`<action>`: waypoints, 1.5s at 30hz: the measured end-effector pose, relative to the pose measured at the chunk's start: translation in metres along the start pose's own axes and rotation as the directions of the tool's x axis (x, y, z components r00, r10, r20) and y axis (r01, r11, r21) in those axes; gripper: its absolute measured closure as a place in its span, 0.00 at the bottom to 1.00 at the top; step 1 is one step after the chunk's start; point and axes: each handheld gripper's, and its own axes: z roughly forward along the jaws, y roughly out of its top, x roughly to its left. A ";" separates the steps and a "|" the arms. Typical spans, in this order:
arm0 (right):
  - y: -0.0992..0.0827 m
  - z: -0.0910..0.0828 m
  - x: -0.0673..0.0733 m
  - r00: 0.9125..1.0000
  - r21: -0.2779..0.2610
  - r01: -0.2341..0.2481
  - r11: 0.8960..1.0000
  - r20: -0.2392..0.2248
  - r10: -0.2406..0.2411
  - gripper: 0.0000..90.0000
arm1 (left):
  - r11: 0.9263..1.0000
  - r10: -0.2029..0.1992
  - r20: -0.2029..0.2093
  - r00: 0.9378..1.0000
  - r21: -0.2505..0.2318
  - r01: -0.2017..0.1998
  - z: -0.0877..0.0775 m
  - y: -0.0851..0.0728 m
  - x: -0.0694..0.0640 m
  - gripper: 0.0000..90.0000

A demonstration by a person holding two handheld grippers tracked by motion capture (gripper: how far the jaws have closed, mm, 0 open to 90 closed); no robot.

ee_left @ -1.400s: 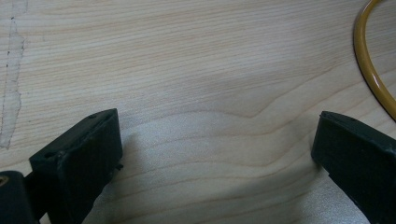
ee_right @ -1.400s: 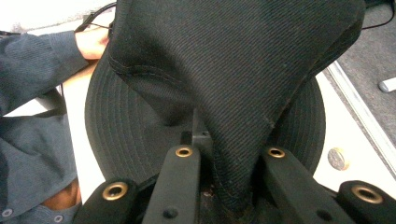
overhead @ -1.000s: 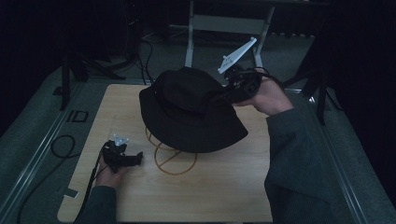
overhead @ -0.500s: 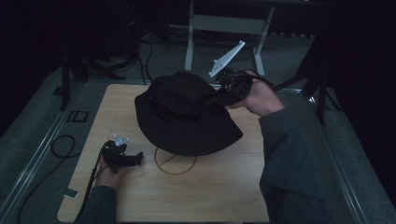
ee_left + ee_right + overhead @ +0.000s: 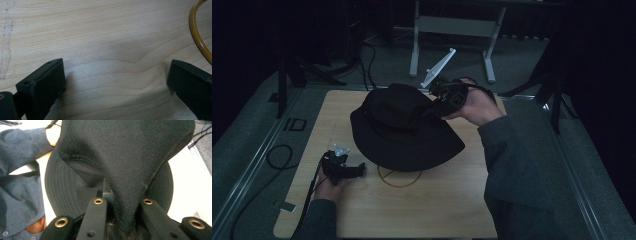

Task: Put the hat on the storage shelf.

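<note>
Black hat point(image 5: 404, 127) hung over the middle of the wooden surface point(image 5: 437, 210), brim tilted, near edge low above the surface & covering the top of a yellow ring point(image 5: 399, 179) lying on the wood. Crown bunched up on its far right side, where the right gripper point(image 5: 434, 106) had it. In the right gripper view the hat point(image 5: 130, 152) fabric ran down in a fold between the two black fingers point(image 5: 96, 217), which were pressed together on it: a firm pinch on the crown cloth, brim spreading out behind.

Right hand point(image 5: 474, 102) was raised above the far right part of the surface, wrist bent, gripper pointing left & a bit down into the hat; grey sleeve point(image 5: 512, 160) came in from the bottom right. White plate on that gripper stuck up towards the back.

Left hand point(image 5: 329, 187) rested low at the near left of the surface, holding the left gripper point(image 5: 357, 171) level, pointing right towards the ring, just beside it but apart. In the left gripper view its fingers point(image 5: 42, 87) were spread wide w/ nothing between them, only bare wood grain below; part of the ring point(image 5: 198, 37) curved past at upper right. Cable trailed off the left edge to the floor.
</note>
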 end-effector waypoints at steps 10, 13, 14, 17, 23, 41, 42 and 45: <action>0.006 0.012 -0.001 1.000 0.017 -0.001 1.000 -0.011 0.001 0.93 | 1.000 0.000 0.001 1.000 0.000 0.000 0.000 0.000 0.000 0.02; 0.007 0.015 -0.001 1.000 0.028 -0.004 1.000 -0.015 0.004 0.92 | 1.000 0.000 0.001 1.000 0.000 0.000 0.000 0.000 0.000 0.02; 0.007 0.016 -0.001 1.000 0.028 -0.003 1.000 -0.016 0.003 0.92 | 1.000 0.001 0.001 1.000 0.000 -0.001 0.000 0.000 0.000 0.02; 0.007 0.018 -0.001 1.000 0.030 -0.006 1.000 -0.018 0.006 0.92 | 1.000 0.000 0.001 1.000 0.000 0.000 0.000 0.000 0.000 0.02; 0.009 0.026 -0.003 1.000 0.051 -0.013 0.999 -0.022 0.014 0.92 | 1.000 -0.001 0.001 1.000 0.000 0.001 0.000 0.000 0.000 0.02; 0.009 0.041 -0.005 0.998 0.073 -0.033 0.997 -0.050 0.037 0.84 | 1.000 -0.001 0.001 1.000 0.000 0.001 0.000 0.000 0.000 0.02; 0.009 0.042 -0.005 0.998 0.075 -0.033 0.997 -0.053 0.037 0.82 | 1.000 -0.001 0.001 1.000 0.000 0.001 0.000 0.000 0.000 0.02; 0.009 0.044 -0.004 0.998 0.088 -0.037 0.995 -0.056 0.042 0.79 | 1.000 -0.001 0.001 1.000 0.000 0.001 0.000 0.000 0.000 0.02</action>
